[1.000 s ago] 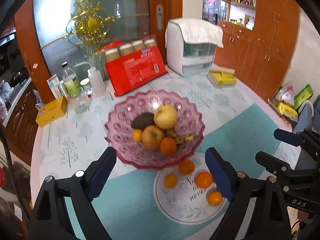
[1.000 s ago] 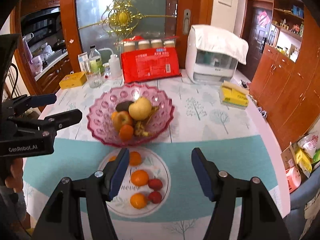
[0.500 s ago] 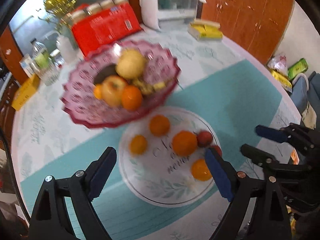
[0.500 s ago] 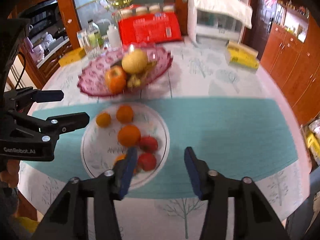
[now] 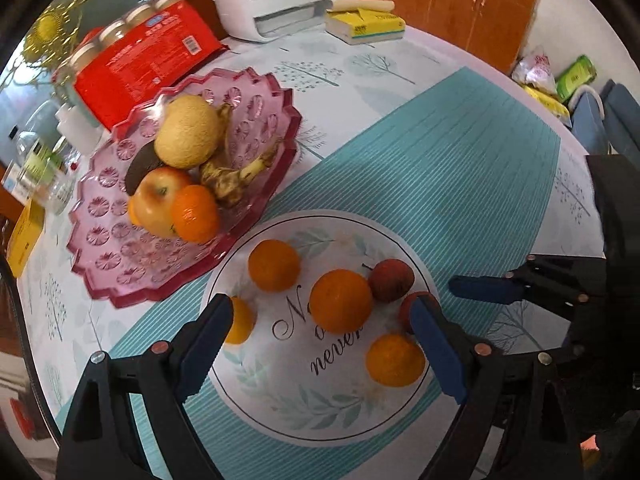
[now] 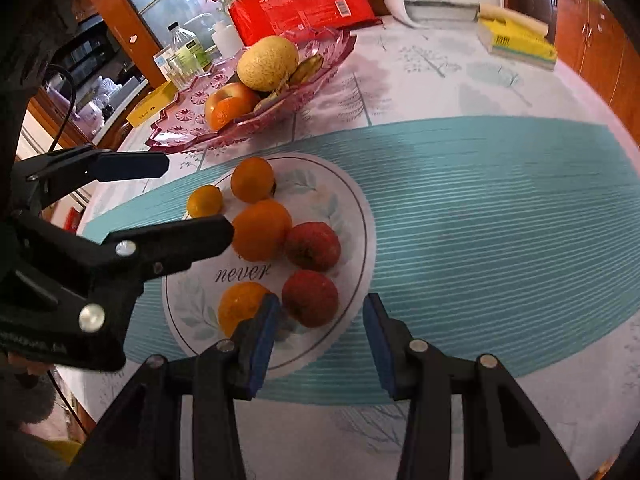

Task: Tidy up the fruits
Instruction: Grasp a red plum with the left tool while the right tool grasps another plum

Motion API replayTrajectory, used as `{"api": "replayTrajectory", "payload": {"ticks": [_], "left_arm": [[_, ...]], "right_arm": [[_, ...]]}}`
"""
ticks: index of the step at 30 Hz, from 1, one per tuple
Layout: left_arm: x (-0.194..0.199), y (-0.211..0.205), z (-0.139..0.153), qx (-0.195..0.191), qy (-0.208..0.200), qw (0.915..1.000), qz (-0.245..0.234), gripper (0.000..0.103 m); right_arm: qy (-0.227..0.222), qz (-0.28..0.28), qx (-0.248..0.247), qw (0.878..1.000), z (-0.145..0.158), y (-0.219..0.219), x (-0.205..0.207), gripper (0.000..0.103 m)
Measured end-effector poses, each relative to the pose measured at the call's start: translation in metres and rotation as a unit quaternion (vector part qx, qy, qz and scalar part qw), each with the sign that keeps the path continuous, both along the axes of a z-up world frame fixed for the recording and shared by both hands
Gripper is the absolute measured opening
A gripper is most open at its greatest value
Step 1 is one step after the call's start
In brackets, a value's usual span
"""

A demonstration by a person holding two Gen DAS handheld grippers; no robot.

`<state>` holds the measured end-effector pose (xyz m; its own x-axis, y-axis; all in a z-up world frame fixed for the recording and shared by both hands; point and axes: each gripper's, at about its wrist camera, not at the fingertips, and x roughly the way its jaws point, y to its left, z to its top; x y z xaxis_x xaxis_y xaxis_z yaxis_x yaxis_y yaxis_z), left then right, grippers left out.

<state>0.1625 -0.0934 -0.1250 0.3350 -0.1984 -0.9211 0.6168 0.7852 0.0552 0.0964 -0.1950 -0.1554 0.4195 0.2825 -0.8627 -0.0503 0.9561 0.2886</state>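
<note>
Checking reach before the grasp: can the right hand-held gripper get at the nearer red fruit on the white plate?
Probably yes. The right hand-held gripper is open, just short of the nearer red fruit, with nothing between; an orange sits close beside its left finger.

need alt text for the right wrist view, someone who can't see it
The right tool hangs open just above a round white plate holding four oranges and two red fruits, nearest the closer red fruit. Behind the plate, a pink glass bowl holds more fruit, and the left tool, also open, enters from the left.
</note>
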Motion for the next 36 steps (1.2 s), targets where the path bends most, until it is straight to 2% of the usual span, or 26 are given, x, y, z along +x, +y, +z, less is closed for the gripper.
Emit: {"api": "replayTrajectory", "payload": {"ticks": [3,5,9,12,15,16,19,24,27,29,30,33,36], "left_arm": [[0.003,-0.007,-0.002,0.010,-0.002,0.9998,-0.020,0.089],[0.006,-0.013,-0.003,0.015,-0.005,0.9993,-0.033,0.089],[0.011,-0.027,-0.008,0.026,-0.003,0.9972,-0.070,0.088],[0.014,-0.039,-0.016,0.035,0.007,0.9941,-0.102,0.083],[0.017,-0.049,-0.028,0.047,0.022,0.9900,-0.131,0.072],[0.019,-0.052,-0.031,0.048,0.029,0.9891,-0.137,0.066],[0.024,-0.060,-0.041,0.052,0.050,0.9848,-0.158,0.064],[0.020,-0.073,-0.048,0.066,0.065,0.9718,-0.217,0.062],[0.011,-0.080,-0.056,0.093,0.065,0.9602,-0.255,0.054],[0.006,-0.082,-0.062,0.106,0.067,0.9551,-0.268,0.046],[0.005,-0.083,-0.064,0.111,0.066,0.9534,-0.273,0.045],[0.006,-0.086,-0.064,0.106,0.068,0.9543,-0.271,0.034],[0.011,-0.088,-0.064,0.104,0.072,0.9581,-0.257,0.034]], "right_arm": [[-0.001,0.004,0.010,1.000,-0.009,0.002,0.006,0.043],[-0.002,0.008,0.030,1.000,-0.011,0.000,0.009,0.034],[-0.001,0.004,0.044,0.999,-0.013,-0.004,0.009,0.033],[-0.003,-0.007,0.037,0.999,-0.012,-0.008,0.006,0.033],[-0.005,-0.026,0.029,0.999,-0.011,-0.018,0.001,0.033],[-0.004,-0.031,0.028,0.999,-0.011,-0.021,0.000,0.033],[-0.002,-0.046,0.015,0.999,-0.009,-0.029,-0.004,0.032],[-0.001,-0.067,-0.021,0.998,-0.006,-0.036,-0.007,0.032],[0.001,-0.080,-0.016,0.997,-0.006,-0.044,-0.010,0.032],[0.001,-0.089,-0.013,0.996,-0.006,-0.047,-0.012,0.032],[0.001,-0.092,-0.012,0.996,-0.006,-0.049,-0.013,0.032],[0.001,-0.099,-0.009,0.995,-0.006,-0.050,-0.014,0.032],[0.000,-0.101,-0.009,0.995,-0.005,-0.050,-0.016,0.032]]}}
